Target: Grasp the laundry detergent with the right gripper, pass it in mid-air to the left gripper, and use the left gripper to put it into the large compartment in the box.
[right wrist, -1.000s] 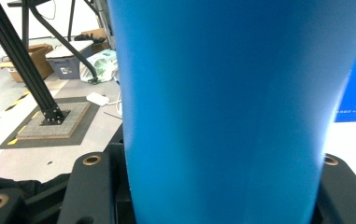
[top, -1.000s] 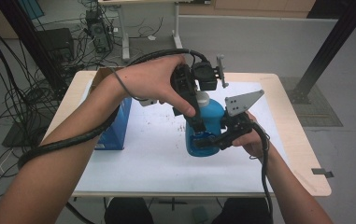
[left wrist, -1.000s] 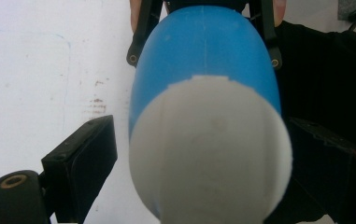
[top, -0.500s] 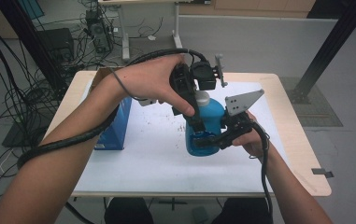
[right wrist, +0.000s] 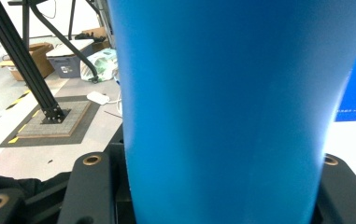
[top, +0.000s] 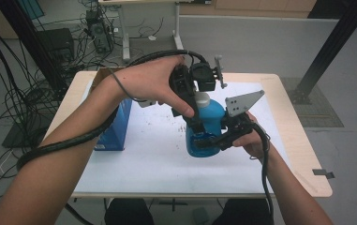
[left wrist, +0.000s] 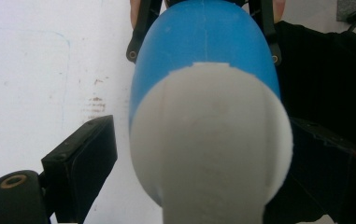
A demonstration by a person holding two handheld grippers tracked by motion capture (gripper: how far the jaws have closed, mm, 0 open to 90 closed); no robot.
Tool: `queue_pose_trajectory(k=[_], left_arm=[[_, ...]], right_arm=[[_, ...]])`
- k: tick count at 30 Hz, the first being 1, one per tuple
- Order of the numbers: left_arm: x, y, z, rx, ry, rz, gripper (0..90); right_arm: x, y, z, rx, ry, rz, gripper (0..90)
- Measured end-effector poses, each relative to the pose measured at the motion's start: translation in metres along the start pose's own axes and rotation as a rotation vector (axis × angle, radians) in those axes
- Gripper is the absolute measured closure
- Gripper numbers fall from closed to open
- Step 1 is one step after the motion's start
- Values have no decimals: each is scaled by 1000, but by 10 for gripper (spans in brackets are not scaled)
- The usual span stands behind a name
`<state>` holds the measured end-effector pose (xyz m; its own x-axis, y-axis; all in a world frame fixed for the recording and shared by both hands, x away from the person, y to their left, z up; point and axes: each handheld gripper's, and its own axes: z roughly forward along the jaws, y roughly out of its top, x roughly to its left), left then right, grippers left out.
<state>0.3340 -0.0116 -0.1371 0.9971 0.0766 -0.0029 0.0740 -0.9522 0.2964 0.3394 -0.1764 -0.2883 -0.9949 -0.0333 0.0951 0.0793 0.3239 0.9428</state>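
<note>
Blue bottle (top: 203,140): upright mid-bench, white cap (left wrist: 210,140) on top.
Bench (top: 134,164): bare white sheet toward near edge; blue box (top: 115,129) left of bottle.
Right hand-held gripper (top: 209,140): clamped on bottle body.
Left hand-held gripper (top: 197,119): jaws astride cap, left jaw clear of it.

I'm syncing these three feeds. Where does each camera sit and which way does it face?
High view: above the person's side, looking forward and down on the table; both forearms, left gripper, right gripper.
Left gripper view: rides the left gripper, looking down on the bottle's white cap; its own jaws flank it.
Right gripper view: rides the right gripper, facing the bottle side-on; its jaws clamp it.
All share the bottle.
</note>
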Motion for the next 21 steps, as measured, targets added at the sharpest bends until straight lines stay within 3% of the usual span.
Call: queue_pose_trajectory(k=[21], left_arm=[[1, -2, 1, -3, 2, -6, 112]], right_arm=[[-1, 1, 0, 3, 3, -3, 429]])
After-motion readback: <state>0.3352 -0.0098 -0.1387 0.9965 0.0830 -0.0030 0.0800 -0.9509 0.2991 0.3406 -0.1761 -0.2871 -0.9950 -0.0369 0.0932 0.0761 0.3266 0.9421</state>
